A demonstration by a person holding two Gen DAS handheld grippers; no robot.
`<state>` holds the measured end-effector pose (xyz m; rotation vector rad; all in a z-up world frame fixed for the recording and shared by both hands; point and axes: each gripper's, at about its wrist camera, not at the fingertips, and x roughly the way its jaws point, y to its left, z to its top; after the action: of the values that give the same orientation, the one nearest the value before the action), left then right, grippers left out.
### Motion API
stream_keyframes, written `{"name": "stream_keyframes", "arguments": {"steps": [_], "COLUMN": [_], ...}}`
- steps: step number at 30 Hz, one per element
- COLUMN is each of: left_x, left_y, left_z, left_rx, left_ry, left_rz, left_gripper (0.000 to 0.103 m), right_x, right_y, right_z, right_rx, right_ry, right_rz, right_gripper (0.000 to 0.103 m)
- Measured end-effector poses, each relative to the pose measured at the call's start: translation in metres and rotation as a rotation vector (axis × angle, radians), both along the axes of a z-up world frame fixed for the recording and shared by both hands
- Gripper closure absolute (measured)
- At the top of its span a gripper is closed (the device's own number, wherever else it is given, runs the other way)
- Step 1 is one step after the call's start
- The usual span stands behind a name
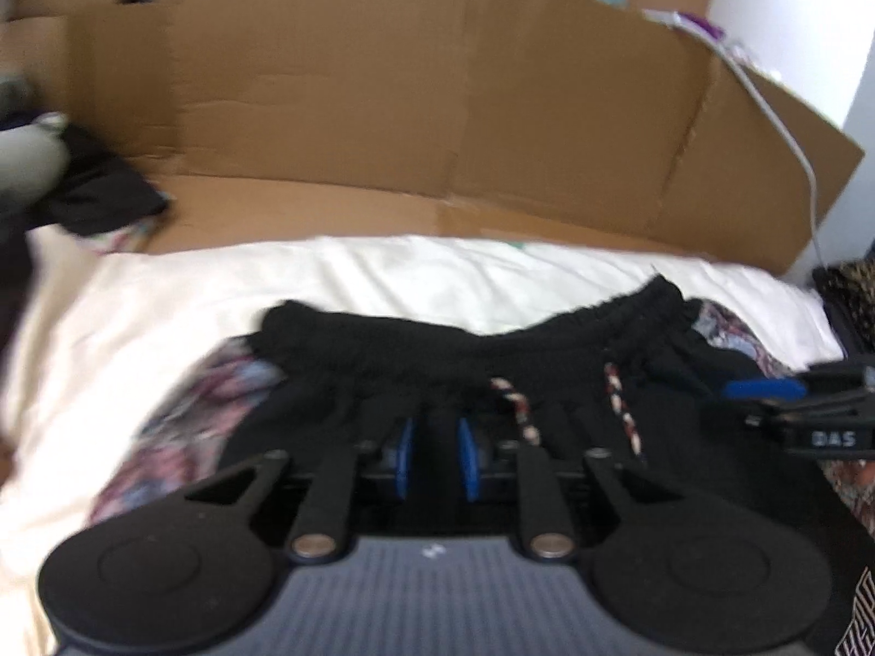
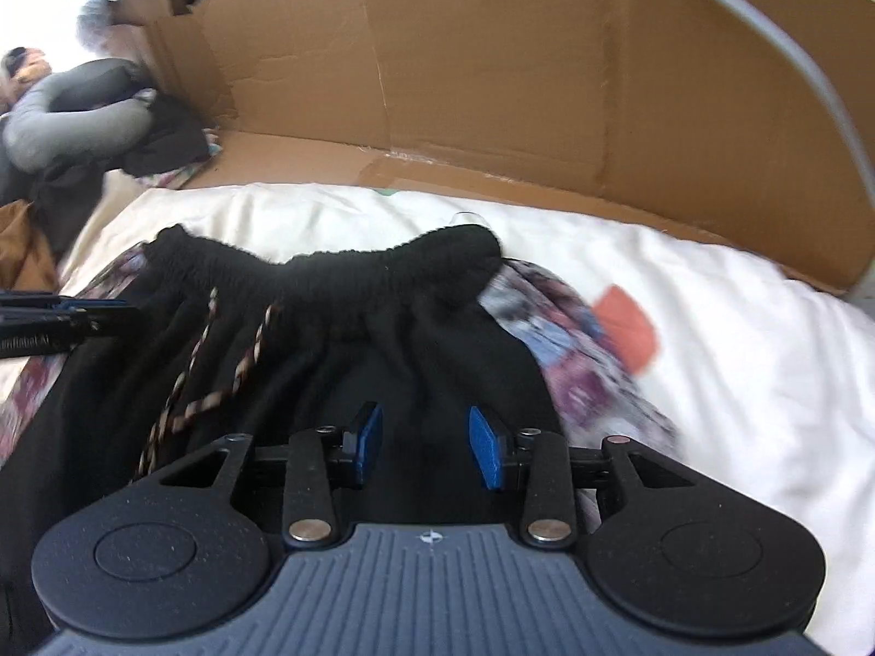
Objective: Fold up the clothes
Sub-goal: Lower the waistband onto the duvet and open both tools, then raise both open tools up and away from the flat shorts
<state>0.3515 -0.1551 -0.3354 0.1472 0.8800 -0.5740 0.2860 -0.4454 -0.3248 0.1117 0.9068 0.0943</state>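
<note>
Black shorts point(image 2: 328, 339) under 2 tools

The shorts point(image 2: 350, 328) lie on the sheet point(image 2: 711, 328), with the cardboard wall point(image 2: 492, 54) behind them.

left gripper point(image 1: 436, 456) gapped narrowly, right gripper point(image 2: 425, 447) spread

Both fisheye views are brightly daylit and bend straight lines outward, so the tall brown cardboard wall point(image 1: 415, 109) point(image 2: 492, 71) bows near the dark rounded corners. The white bedsheet point(image 1: 437, 273) point(image 2: 683, 328) in front of that wall glares close to washed out, while the black drawstring shorts point(image 1: 492, 361) point(image 2: 355, 328) lose fold detail in shadow. Motion blur smears the left wrist view most, heaviest left of the wall.
</note>
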Motion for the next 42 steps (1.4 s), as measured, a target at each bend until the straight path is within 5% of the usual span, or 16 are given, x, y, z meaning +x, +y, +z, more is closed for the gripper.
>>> {"name": "stream_keyframes", "arguments": {"steps": [5,15,28,33,37,42], "left_x": [-0.021,-0.035,-0.064,-0.08,-0.089,-0.103], "left_y": [0.048,0.134,0.161,0.167,0.183,0.192], "left_z": [0.002,-0.007,0.033,0.011,-0.016,-0.025], "left_rx": [0.081,0.149,0.162,0.196,0.212,0.245], "left_ry": [-0.031,0.064,0.08,0.135,0.226,0.205], "left_rz": [0.053,0.256,0.238,0.205,0.293,0.325], "left_gripper": [0.076,0.075,0.069,0.072,0.076,0.07], "right_x": [-0.042,-0.09,-0.108,-0.123,-0.136,-0.152], "right_y": [-0.023,-0.057,-0.064,-0.071,-0.075,-0.08], "right_z": [0.001,-0.021,-0.02,-0.02,-0.017,-0.014], "right_rx": [-0.074,-0.172,-0.242,-0.221,-0.192,-0.159], "right_ry": [0.019,0.148,0.259,0.283,0.314,0.352], "right_rz": [0.049,0.09,0.067,-0.023,-0.127,-0.251], "right_gripper": [0.06,0.06,0.057,0.053,0.052,0.049]}}
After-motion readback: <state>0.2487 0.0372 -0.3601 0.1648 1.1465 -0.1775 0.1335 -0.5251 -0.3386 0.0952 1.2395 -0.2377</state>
